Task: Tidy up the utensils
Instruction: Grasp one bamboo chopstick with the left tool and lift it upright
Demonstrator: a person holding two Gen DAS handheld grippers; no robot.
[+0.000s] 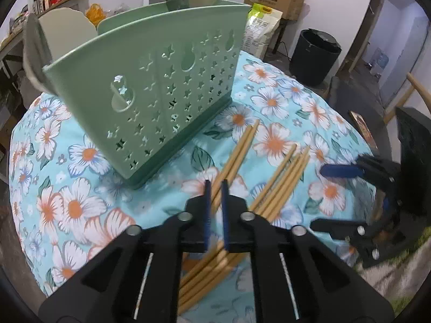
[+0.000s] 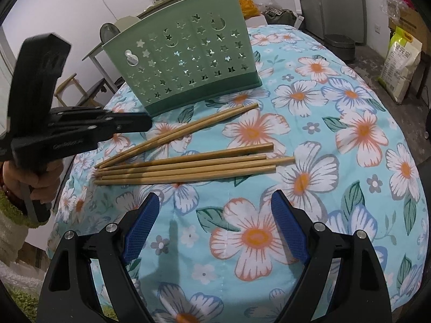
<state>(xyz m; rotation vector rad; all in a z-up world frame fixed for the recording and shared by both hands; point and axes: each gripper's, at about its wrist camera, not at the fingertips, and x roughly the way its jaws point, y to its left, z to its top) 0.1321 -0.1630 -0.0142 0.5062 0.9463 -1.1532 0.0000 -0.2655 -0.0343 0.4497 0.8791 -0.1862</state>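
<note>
Blue pads of the right gripper (image 2: 212, 226) stand wide apart over the flowered cloth (image 2: 336, 123); six chopsticks (image 2: 188, 167) lie before the green holder (image 2: 186, 59). Left gripper (image 1: 215, 188) is nearly closed, holding nothing.

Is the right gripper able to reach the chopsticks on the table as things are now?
Probably yes. The right gripper is open, and only bare floral cloth lies between it and the chopsticks. The left gripper hovers to one side, above their far ends.
</note>
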